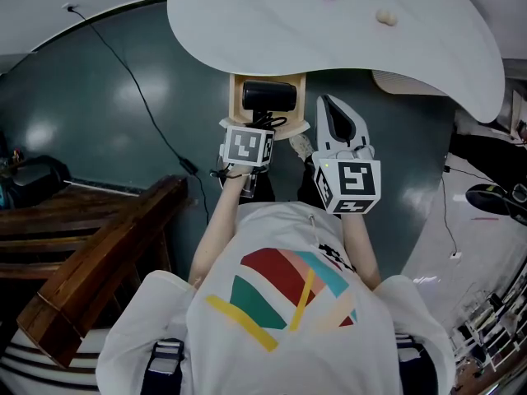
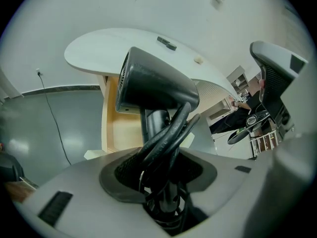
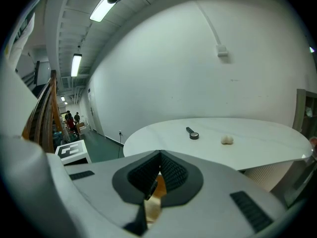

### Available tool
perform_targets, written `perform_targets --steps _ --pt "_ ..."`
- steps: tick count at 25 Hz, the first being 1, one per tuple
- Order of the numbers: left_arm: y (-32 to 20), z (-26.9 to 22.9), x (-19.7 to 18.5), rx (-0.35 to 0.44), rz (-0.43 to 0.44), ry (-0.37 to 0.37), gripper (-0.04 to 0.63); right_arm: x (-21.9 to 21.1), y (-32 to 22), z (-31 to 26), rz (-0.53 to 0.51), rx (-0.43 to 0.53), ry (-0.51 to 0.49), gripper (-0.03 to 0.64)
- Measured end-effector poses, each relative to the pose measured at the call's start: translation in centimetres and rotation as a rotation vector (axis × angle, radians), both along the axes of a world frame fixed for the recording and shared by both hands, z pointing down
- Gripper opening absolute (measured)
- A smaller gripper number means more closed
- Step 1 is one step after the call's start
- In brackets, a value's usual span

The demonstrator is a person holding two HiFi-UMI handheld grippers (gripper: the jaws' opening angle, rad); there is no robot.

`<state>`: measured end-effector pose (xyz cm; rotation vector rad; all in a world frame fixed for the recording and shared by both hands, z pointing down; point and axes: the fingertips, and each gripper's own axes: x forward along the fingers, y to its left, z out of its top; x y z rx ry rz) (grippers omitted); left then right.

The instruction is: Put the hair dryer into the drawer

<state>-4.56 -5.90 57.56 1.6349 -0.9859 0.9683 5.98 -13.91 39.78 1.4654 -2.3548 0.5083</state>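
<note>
Right gripper (image 3: 159, 156), fingers (image 3: 174, 175) together, facing white table (image 3: 257, 143).

shirt (image 1: 280, 303): white tee, red/teal/yellow/beige stripe print
straps (image 1: 165, 359): dark, grey buckles
left gripper (image 2: 163, 177): grey shell, black ribbed pads
right gripper (image 3: 157, 172): same build
marker cubes (image 1: 247, 146): white, black square codes
</note>
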Motion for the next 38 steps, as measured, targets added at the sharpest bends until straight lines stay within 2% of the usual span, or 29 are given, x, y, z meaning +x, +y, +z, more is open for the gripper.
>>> perform_targets --steps 10,15,19,25,38 --pt "0.6 1.7 0.1 -0.092 -0.030 0.027 0.195 0.7 -0.5 0.6 0.016 -0.021 0.009 0.009" --pt "0.2 2.4 -0.5 -0.088 0.013 -0.028 0.195 0.4 -0.5 0.7 0.015 -0.024 0.012 0.009" --pt "-0.4 2.8 -0.3 -0.104 0.031 -0.043 0.195 0.3 -0.8 0.7 0.011 -0.023 0.013 0.009" --pt "-0.2 4.0 -0.7 -0.175 0.036 -0.050 0.195 0.1 -0.9 0.6 0.006 -0.019 0.011 0.009" --pt "-1.3 5.8 -0.4 -0.264 0.092 -0.086 0.195 0.5 -1.1 1.0 0.006 -0.031 0.000 0.009"
